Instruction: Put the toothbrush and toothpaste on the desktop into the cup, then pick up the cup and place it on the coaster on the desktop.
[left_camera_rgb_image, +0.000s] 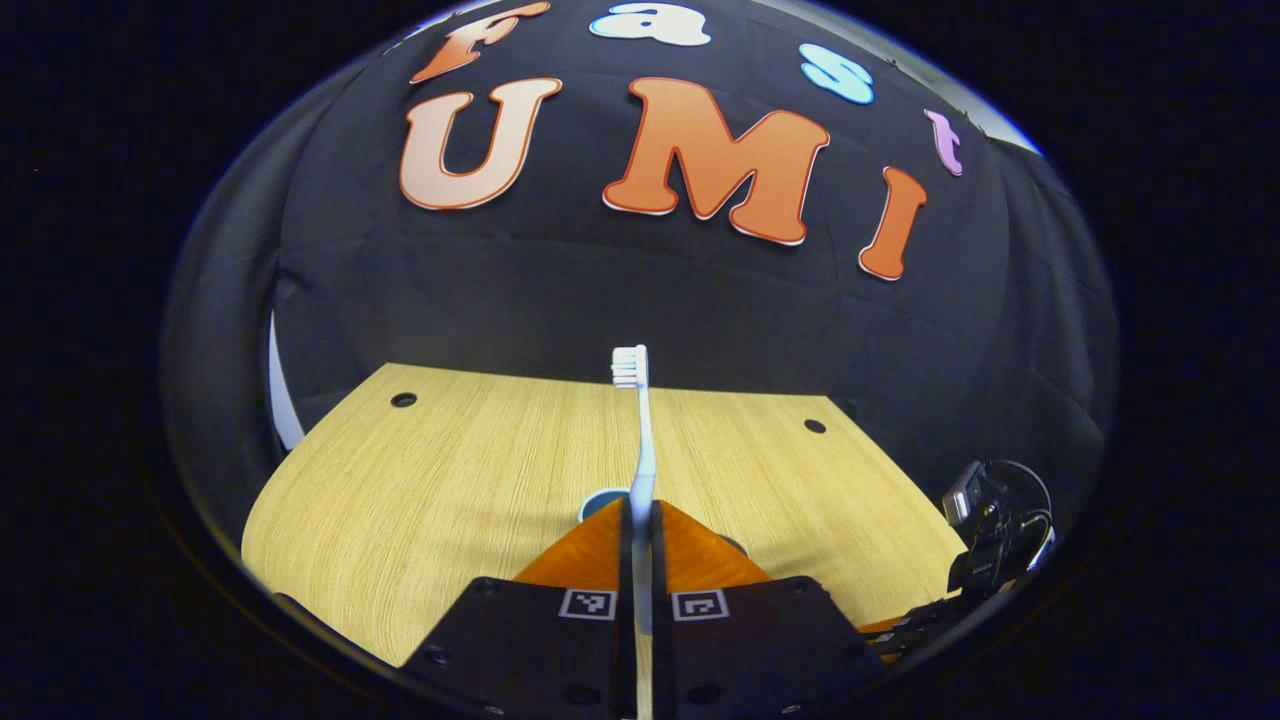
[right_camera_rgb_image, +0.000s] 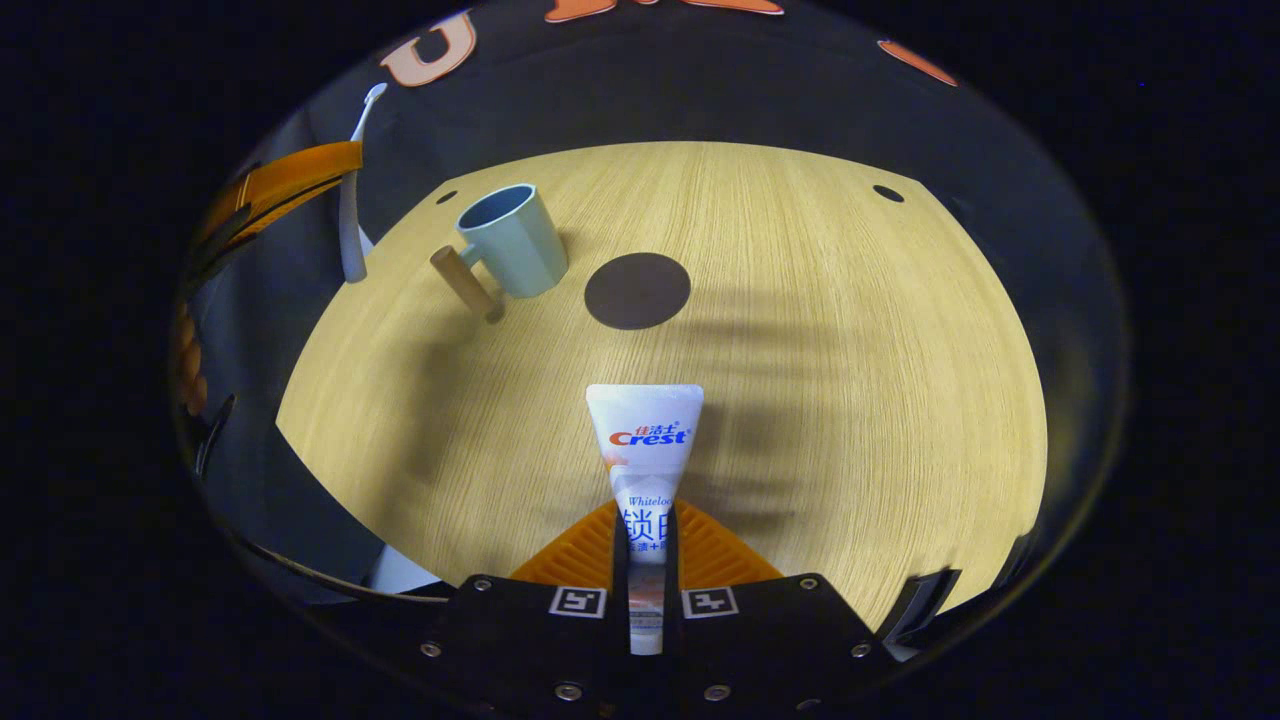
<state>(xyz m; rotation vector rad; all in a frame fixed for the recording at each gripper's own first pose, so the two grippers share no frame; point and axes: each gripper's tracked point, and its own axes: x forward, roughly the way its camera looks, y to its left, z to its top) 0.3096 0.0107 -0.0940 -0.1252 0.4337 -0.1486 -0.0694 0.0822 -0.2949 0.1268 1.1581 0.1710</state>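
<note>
My left gripper (left_camera_rgb_image: 640, 540) is shut on a pale toothbrush (left_camera_rgb_image: 641, 440), which stands upright with its bristle head on top, above the table. Just behind its fingers peeks the rim of the light blue cup (left_camera_rgb_image: 600, 497). My right gripper (right_camera_rgb_image: 645, 540) is shut on a white toothpaste tube (right_camera_rgb_image: 645, 440), flat end pointing forward, above the wooden desktop (right_camera_rgb_image: 850, 350). In the right gripper view the cup (right_camera_rgb_image: 510, 240) stands upright at the far left, its wooden handle (right_camera_rgb_image: 465, 283) towards me. The dark round coaster (right_camera_rgb_image: 637, 290) lies just right of it. The left gripper (right_camera_rgb_image: 340, 165) holds the toothbrush (right_camera_rgb_image: 350, 220) left of the cup.
The wooden desktop (left_camera_rgb_image: 420, 500) has small round holes near its far corners (left_camera_rgb_image: 403, 399) (right_camera_rgb_image: 888, 193). The right gripper (left_camera_rgb_image: 990, 560) shows at the table's right edge in the left gripper view. Black cloth walls the booth behind the table.
</note>
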